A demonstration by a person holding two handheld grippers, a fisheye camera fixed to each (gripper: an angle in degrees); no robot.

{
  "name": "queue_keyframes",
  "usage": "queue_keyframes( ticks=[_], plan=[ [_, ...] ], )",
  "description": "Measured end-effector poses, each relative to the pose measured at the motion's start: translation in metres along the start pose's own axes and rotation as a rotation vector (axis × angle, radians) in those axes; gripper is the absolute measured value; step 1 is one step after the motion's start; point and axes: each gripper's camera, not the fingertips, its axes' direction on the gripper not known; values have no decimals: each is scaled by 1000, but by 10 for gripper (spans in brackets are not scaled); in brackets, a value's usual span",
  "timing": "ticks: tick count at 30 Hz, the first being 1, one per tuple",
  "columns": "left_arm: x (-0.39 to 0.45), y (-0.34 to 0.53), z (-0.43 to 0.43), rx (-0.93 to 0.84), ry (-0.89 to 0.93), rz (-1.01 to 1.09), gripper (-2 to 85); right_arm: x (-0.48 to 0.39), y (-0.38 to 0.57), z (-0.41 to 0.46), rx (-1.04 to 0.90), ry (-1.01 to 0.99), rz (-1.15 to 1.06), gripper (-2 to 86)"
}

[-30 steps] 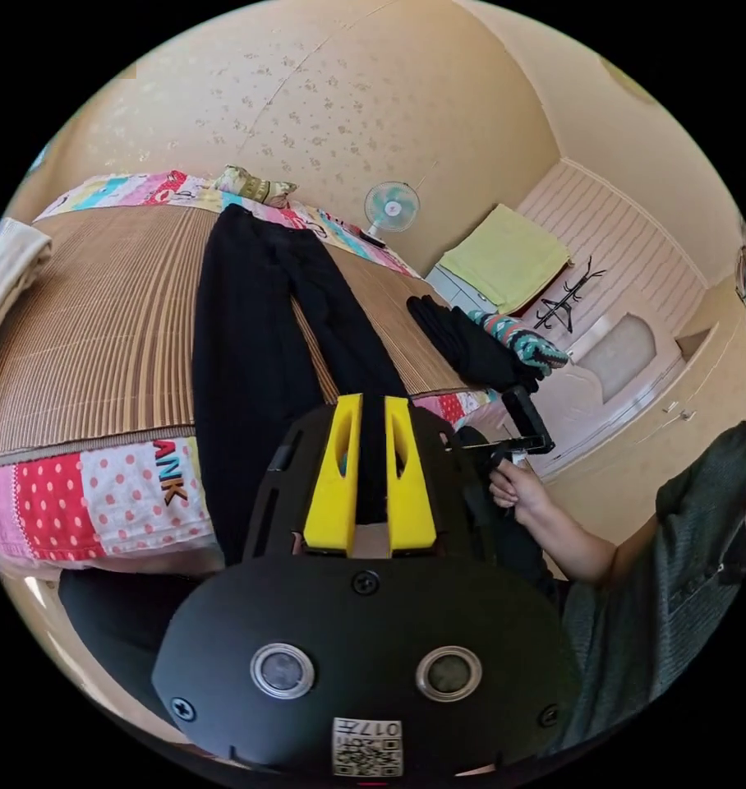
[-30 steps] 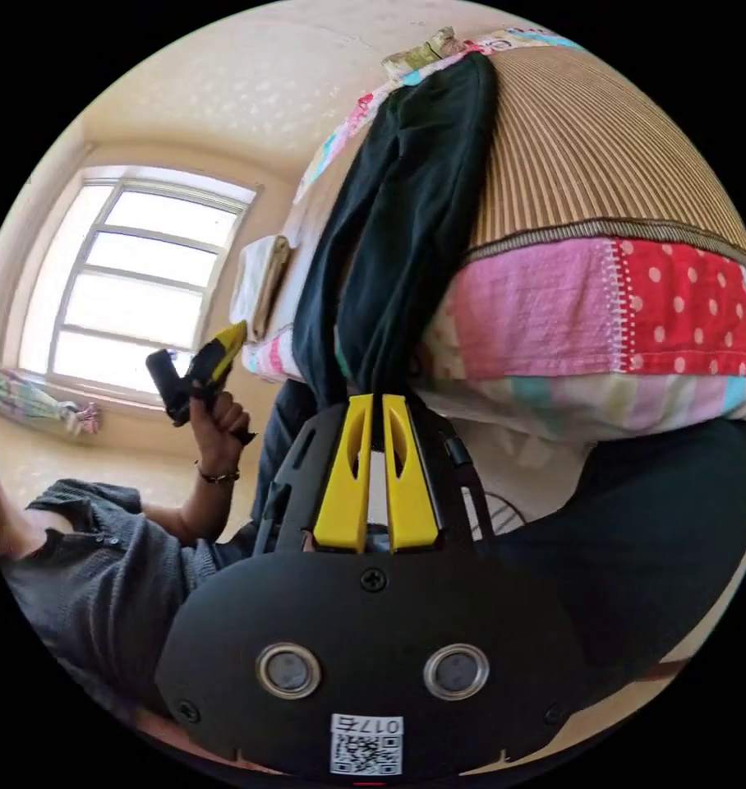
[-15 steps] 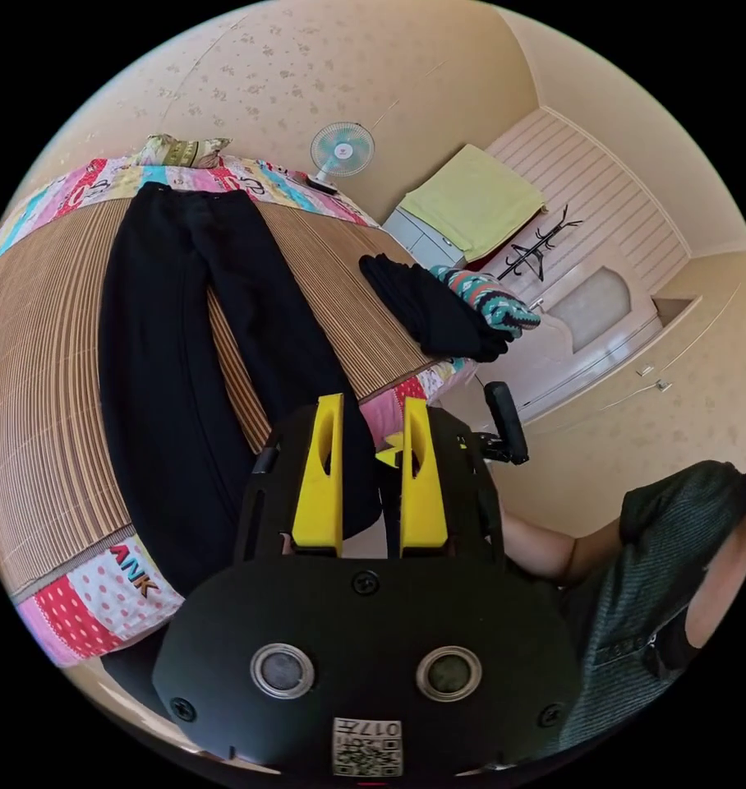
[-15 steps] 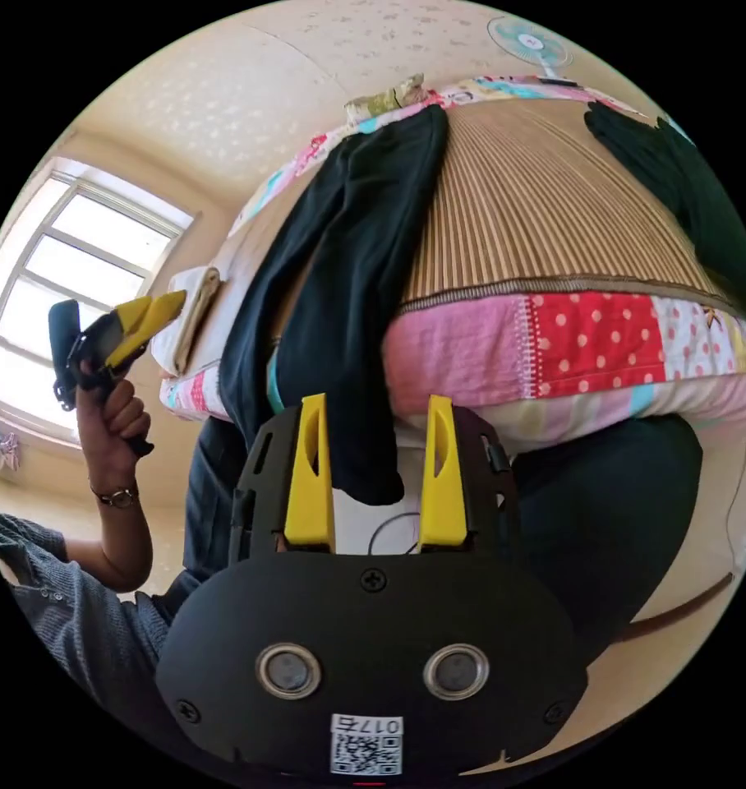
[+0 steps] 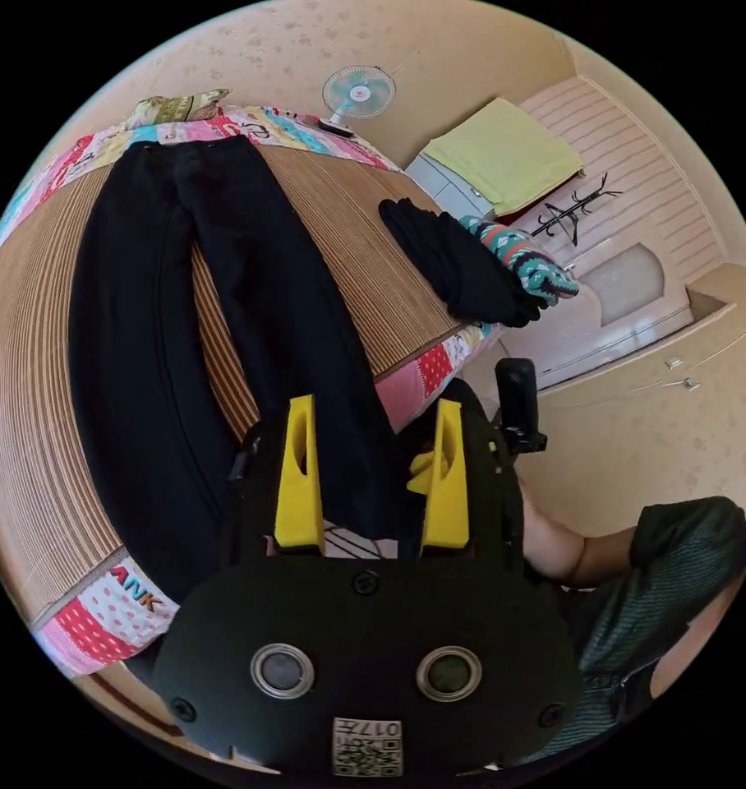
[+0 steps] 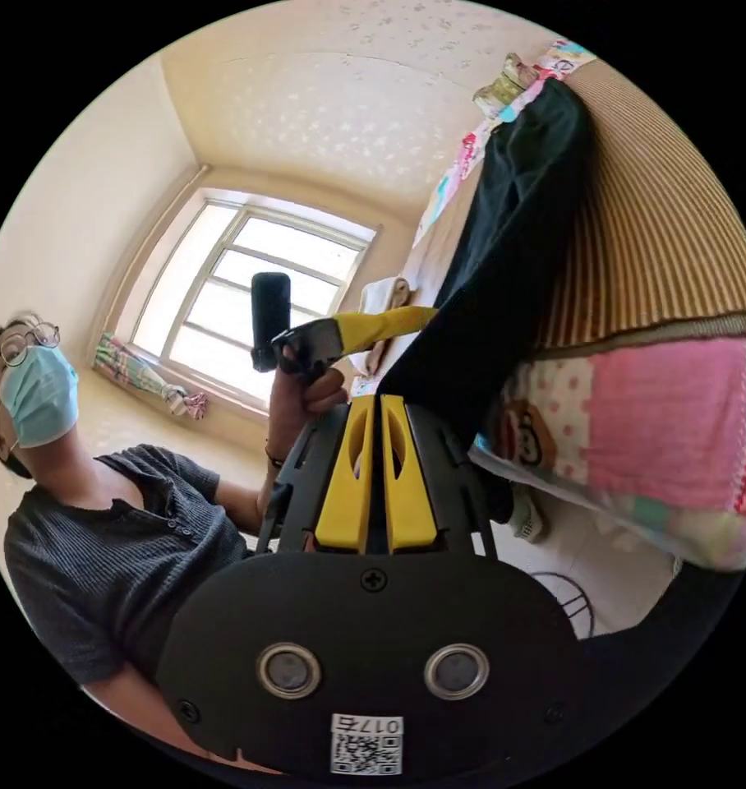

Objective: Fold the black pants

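The black pants (image 5: 143,329) lie flat on the bed's striped mat (image 5: 365,238), waist at the far end, both legs running toward me and over the bed's edge. My left gripper (image 5: 375,407) is open, and the end of one leg hangs between its jaws. My right gripper (image 6: 377,401) is shut, and the pants (image 6: 513,246) drop down to its jaw tips, where it seems to pinch the hem. In the left gripper view the right gripper (image 5: 426,475) sits just beside that leg end. In the right gripper view the left gripper (image 6: 422,314) touches the fabric.
A folded dark garment (image 5: 463,263) and a teal patterned one (image 5: 525,267) lie near the bed's edge. A fan (image 5: 356,90) and a green towel (image 5: 504,152) stand beyond. A patchwork quilt (image 6: 660,427) hangs down the bedside. The person (image 6: 102,534) sits by the window (image 6: 250,279).
The right gripper, open half a second ago, has shut again at the leg end. The left jaws have spread wider around the leg. Both cameras have swung.
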Motion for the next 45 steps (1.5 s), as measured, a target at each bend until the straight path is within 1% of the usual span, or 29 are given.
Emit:
queue_keyframes(
  ticks=[1,2,3,5,7,8,9,10,11,12,14,16,17,19,22,24,25,26,27,29,30,32,34,36,38,39,41,43,45],
  plan=[
    [-1,-9,6,-28,-9,7,185,-4,-11,13,-24,-27,-45,19],
    [-4,-24,19,-95,-26,9,164,-7,-22,26,-53,-37,-85,18],
    [-11,-35,34,-164,-40,20,117,-8,-28,33,-71,-39,-97,18],
    [-29,-40,46,-206,-91,-5,43,-6,-51,53,-183,-7,-64,18],
    [-44,-33,40,-159,-35,-9,40,0,-68,58,-310,-11,-38,18],
    [-54,-24,32,-103,19,-27,40,6,-79,54,-368,-18,-13,18],
    [-63,-16,24,-54,65,-50,41,9,-87,49,-386,-9,3,18],
    [-68,-12,20,-38,87,-60,41,16,-104,35,-373,46,24,17],
    [-77,-5,16,-19,117,-82,42,21,-126,14,-286,153,47,20],
    [-84,1,12,-3,135,-107,43,24,-138,2,-220,212,61,22],
    [-89,8,6,17,159,-126,44,45,-193,-39,39,379,166,57],
    [-90,15,0,42,166,-139,45,67,-242,-50,144,425,199,108],
    [-89,20,-4,62,160,-141,45,88,-274,-51,185,446,274,134],
    [-88,27,-8,97,139,-126,45,112,-313,-48,260,448,292,139],
    [-96,40,-6,91,149,-160,45,149,-354,-35,320,342,355,115],
    [-104,52,-8,99,227,-172,47,153,-378,-18,283,356,337,79],
    [-104,54,-10,100,241,-164,47,150,-397,-2,221,440,339,59],
    [-104,58,-12,93,255,-141,47,140,-415,16,158,545,321,47],
    [-104,63,-16,86,246,-134,44,134,-424,26,129,601,306,44],
    [-105,68,-23,80,232,-133,42,90,-457,74,46,854,215,33],
    [-106,73,-32,93,260,-117,41,74,-463,88,39,907,165,31],
    [-111,86,-49,176,356,-115,41,13,-481,153,23,1060,-64,26],
    [-123,106,-66,280,446,-168,40,-25,-490,205,2,1110,-211,25],
    [-138,133,-87,372,501,-232,40,-53,-497,253,-16,1109,-327,25],
    [-147,152,-101,406,483,-281,39,-74,-507,307,-28,1046,-405,25],
    [-152,164,-110,420,447,-313,39,-76,-511,318,-41,1025,-408,25],
    [-159,179,-119,416,373,-350,40,-65,-528,354,-98,908,-358,29],
    [-169,190,-120,359,307,-408,41,-49,-532,364,-119,815,-285,32],
    [-178,204,-119,300,258,-478,34,-40,-519,355,-50,738,-253,35]
  ],
)
